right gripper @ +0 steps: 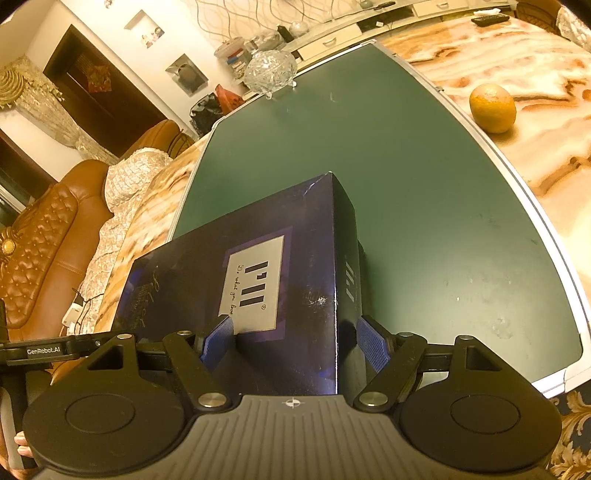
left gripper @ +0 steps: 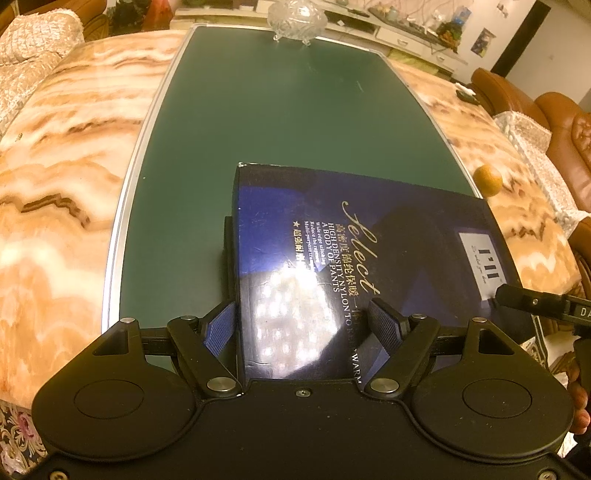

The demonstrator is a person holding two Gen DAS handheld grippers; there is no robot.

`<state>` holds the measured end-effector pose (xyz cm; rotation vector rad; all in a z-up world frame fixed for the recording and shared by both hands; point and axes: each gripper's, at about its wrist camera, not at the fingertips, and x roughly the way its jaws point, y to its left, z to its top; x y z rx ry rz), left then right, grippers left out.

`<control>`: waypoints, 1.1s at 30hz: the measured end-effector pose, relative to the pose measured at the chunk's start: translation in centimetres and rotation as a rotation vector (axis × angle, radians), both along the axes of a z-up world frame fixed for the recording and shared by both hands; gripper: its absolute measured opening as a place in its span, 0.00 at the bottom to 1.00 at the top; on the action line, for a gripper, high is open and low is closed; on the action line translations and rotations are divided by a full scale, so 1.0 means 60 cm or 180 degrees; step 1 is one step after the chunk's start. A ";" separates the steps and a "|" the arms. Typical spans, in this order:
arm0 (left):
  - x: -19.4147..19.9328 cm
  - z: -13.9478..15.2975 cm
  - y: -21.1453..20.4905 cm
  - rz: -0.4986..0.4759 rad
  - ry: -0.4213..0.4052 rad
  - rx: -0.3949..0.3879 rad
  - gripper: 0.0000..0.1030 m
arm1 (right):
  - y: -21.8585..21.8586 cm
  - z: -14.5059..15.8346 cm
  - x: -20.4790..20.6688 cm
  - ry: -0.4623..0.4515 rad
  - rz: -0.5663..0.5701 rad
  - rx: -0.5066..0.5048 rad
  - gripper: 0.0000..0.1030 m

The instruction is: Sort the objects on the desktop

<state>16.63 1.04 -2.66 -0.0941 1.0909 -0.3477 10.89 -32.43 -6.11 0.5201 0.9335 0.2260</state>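
dark blue cardboard, the box [left gripper: 354, 266] is lying flat on the green mat [left gripper: 266, 122] near its front edge in the left wrist view, its long axis running across toward the mat's right edge. the left gripper [left gripper: 301, 321] is pinching the box's left end, one finger on the side wall and one on the lid. only this view is showing the gold "select" lettering clearly. a glass bowl [left gripper: 295, 18] is sitting at the mat's far edge.

in the right wrist view, the right gripper [right gripper: 295, 341] is clamping the box [right gripper: 258, 277] at its right end, across the corner edge. an orange [right gripper: 493, 108] is resting on the marble tabletop [right gripper: 535, 110] beyond the mat's [right gripper: 424, 184] right edge.
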 end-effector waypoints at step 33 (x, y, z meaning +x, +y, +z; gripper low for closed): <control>-0.003 -0.013 0.014 0.0038 0.0103 -0.0031 0.75 | 0.010 -0.002 0.016 0.0015 0.0051 -0.0099 0.76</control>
